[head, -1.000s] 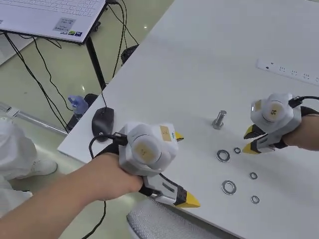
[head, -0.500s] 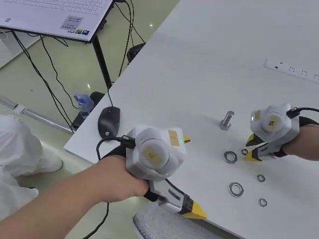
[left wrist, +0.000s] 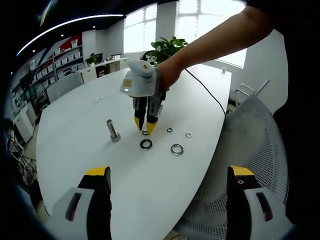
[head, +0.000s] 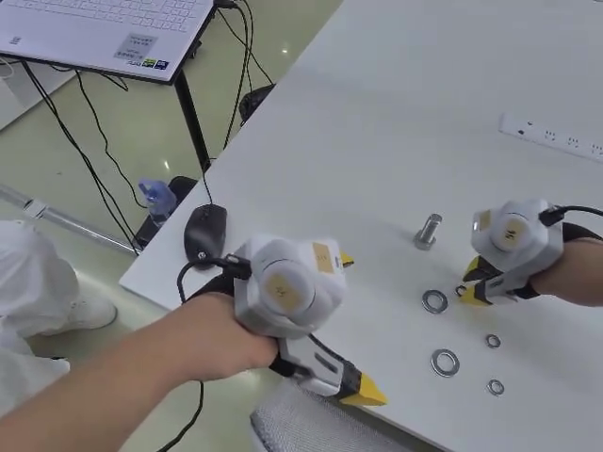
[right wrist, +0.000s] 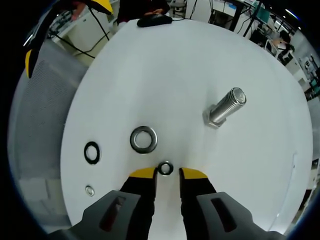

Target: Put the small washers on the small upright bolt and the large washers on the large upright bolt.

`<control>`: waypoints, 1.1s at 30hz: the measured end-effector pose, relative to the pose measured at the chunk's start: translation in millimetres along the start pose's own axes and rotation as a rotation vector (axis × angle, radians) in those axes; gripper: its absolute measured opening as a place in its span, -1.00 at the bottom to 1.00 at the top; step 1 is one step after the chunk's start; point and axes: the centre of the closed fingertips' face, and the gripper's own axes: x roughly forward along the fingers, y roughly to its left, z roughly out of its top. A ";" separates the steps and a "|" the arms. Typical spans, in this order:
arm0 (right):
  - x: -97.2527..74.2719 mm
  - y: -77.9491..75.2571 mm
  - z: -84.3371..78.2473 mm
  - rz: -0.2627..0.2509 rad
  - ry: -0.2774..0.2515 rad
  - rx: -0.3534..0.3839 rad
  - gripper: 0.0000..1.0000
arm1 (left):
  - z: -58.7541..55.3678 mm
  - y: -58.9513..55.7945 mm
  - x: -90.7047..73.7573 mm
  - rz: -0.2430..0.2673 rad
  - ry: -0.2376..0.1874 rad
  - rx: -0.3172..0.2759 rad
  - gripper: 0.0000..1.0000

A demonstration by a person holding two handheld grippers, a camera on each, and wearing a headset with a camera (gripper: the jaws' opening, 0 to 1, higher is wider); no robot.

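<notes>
On the white table (head: 377, 113), towards its right side, the right gripper (head: 468, 290) points its yellow tips down at a small washer (right wrist: 165, 168). The washer lies flat at the mouth of the narrowly parted jaws; whether the tips pinch it I cannot tell. The bolt (head: 427, 231) stands upright on its head just beyond, threaded shank up. A large washer (head: 434, 301) lies just left of that gripper's tips, and a second large washer (head: 445, 362) lies closer to the table's near edge. Two more small washers (head: 493, 341) lie to the right of those. The left gripper (head: 353, 325) hangs released, jaws wide apart, over the near edge above a mesh chair (head: 292, 428), well apart from the washers
</notes>
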 end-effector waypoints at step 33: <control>-18.9 7.5 -8.6 -0.003 0.006 0.096 -0.74 | -1.7 7.2 -4.2 0.025 -0.001 -0.022 0.84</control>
